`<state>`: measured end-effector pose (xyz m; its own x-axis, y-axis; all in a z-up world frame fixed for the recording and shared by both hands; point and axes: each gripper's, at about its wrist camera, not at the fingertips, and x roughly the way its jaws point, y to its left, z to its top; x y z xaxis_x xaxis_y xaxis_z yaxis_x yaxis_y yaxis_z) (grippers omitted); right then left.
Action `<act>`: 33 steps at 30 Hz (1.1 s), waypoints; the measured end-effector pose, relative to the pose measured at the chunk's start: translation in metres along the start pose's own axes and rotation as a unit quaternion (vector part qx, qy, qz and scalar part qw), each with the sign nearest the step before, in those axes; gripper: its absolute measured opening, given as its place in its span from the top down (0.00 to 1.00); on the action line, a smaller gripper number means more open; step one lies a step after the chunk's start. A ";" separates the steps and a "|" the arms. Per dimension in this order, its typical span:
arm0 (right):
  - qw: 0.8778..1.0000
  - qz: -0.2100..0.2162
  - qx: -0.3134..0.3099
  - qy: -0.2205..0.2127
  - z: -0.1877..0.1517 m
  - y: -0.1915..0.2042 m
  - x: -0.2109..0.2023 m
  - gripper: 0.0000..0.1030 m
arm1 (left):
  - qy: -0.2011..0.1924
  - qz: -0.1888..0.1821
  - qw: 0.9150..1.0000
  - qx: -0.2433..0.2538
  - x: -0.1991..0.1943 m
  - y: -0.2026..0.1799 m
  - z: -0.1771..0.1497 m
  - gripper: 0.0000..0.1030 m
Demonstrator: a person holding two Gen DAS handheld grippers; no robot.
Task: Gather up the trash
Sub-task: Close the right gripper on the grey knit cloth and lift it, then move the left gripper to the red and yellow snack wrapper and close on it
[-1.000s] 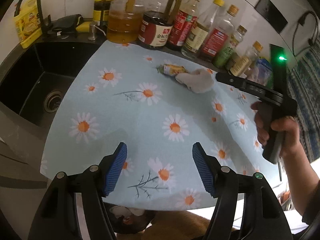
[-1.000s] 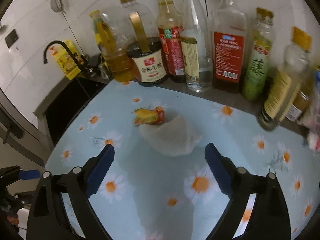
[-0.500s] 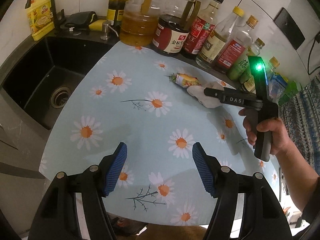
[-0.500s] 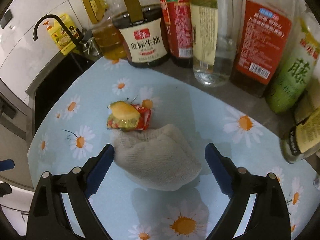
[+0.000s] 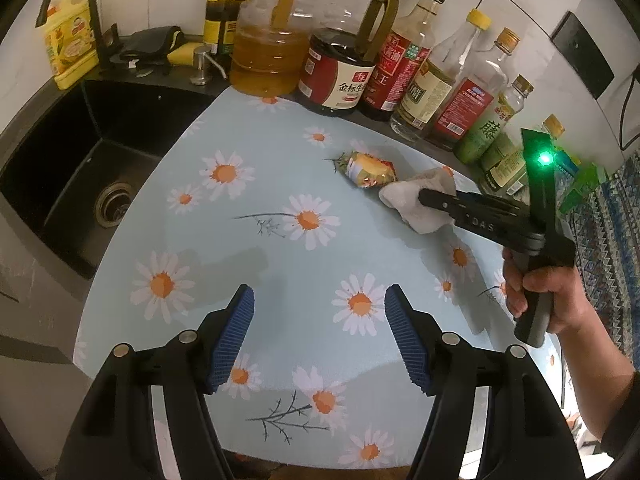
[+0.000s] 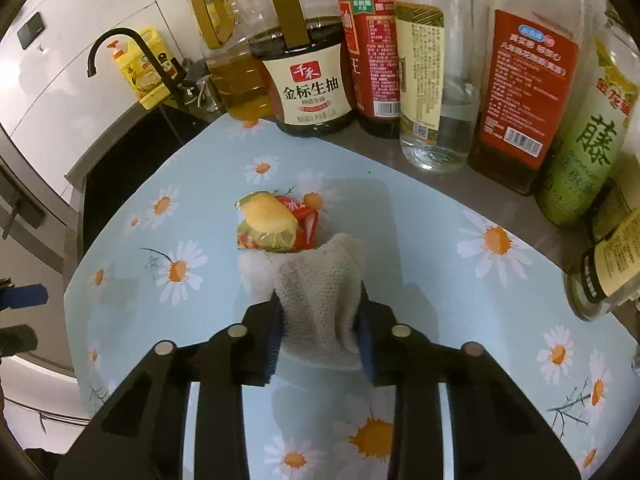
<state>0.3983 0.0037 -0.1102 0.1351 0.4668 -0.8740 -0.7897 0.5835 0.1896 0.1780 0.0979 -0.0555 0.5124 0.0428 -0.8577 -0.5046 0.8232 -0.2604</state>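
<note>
A: Two bits of trash lie on the table (image 5: 280, 320), as far as I can see: a crumpled paper towel (image 6: 320, 292) and a snack wrapper (image 6: 276, 224). Nothing looks collected yet.

B: Where is the right claw (image 6: 320, 332)?

A: Its jaws have just been closing, and now they are clenched on the paper towel, one pad pressing each side of the wad. In the left wrist view the towel sits at about two o'clock on the flowered cloth, near the row of bottles (image 5: 400, 72).

B: Is the towel off the table?

A: I cannot tell; it looks low, perhaps touching the cloth.

B: And the wrapper?

A: It lies just beyond the towel, at about eleven o'clock from it in the right wrist view, touching or nearly touching its far edge. No claw is on it.

B: What of the left claw (image 5: 320, 336)?

A: It hovers released over the near part of the table, at six o'clock, with only daisies between its blue pads. It is well apart from both pieces.

B: So how far along are we?

A: Early, I judge. The first piece is gripped but not carried off; the wrapper is untouched. I see no bin clearly in either view, only the dark sink (image 5: 80, 184) at nine o'clock.
</note>
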 end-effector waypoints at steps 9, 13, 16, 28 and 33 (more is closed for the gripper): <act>0.999 0.010 0.026 -0.046 -0.011 0.000 -0.054 0.70 | -0.005 -0.009 0.999 0.033 0.007 -0.015 0.020 0.26; 0.997 0.010 0.045 -0.069 -0.023 0.000 -0.079 0.70 | -0.011 -0.013 0.998 0.057 0.010 -0.030 0.032 0.26; 0.994 0.013 0.064 -0.090 -0.036 -0.001 -0.096 0.70 | -0.011 -0.017 0.997 0.078 0.015 -0.044 0.042 0.26; 0.987 0.003 0.110 -0.114 -0.093 -0.014 -0.124 0.69 | 0.033 0.005 0.991 0.128 0.087 -0.080 0.085 0.26; 0.984 0.001 0.132 -0.118 -0.110 -0.022 -0.131 0.69 | 0.048 0.012 0.991 0.124 0.121 -0.082 0.106 0.26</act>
<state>0.3323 -0.1433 -0.0492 0.2931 0.5909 -0.7516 -0.6114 0.7203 0.3278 0.3548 0.0950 -0.0906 0.4280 0.0192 -0.9036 -0.3236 0.9367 -0.1334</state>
